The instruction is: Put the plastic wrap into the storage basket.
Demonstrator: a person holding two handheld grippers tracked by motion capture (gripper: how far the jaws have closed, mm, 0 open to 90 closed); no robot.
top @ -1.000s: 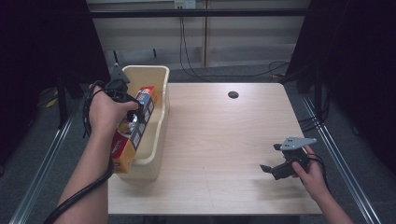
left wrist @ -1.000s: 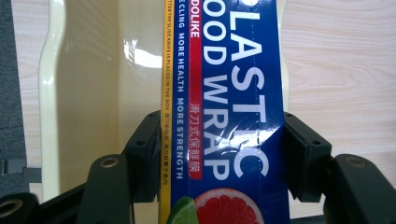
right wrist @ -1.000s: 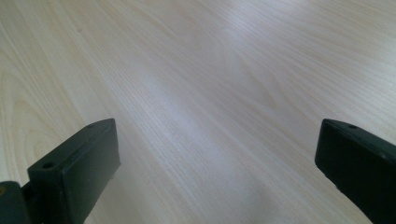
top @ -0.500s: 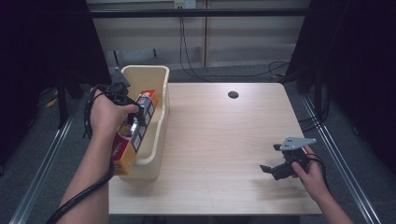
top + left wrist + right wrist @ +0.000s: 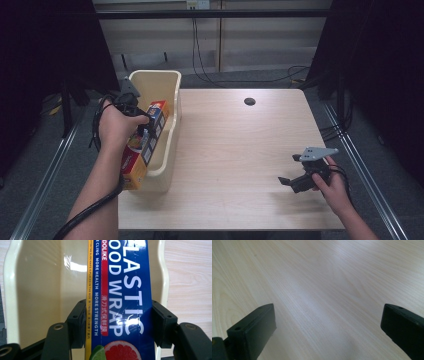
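While the high view is looking down on the counter point(image 5: 240, 165), the left tongs point(image 5: 146, 131) are pinching a long box of plastic food wrap point(image 5: 141, 150) at about nine o'clock. The box is leaning over the cream tub point(image 5: 167, 85), which is sitting on the left edge of the counter. One end of the box is pointing up toward twelve o'clock and the other end is hanging down toward six o'clock, past the near rim of the tub. The right tongs point(image 5: 290, 182) are waiting at about four o'clock, low over the bare wood, well apart from the box and the tub.

Moving to the left gripper view, the tongs point(image 5: 118, 322) are squeezing the blue box point(image 5: 125, 290) from both long sides, near its middle, with the tub point(image 5: 37, 290) sitting behind it. I think the box is light and stiff, because it is thin card with a roll inside. The card is looking shiny, so it could be slippery, and a hard squeeze could dent it. Holding it near the middle across the narrow way seems best, so neither long end is tipping down.

Moving to the right gripper view, the tongs point(image 5: 328, 325) are spread wide with nothing between them, and plain wood point(image 5: 324, 277) is lying under them.
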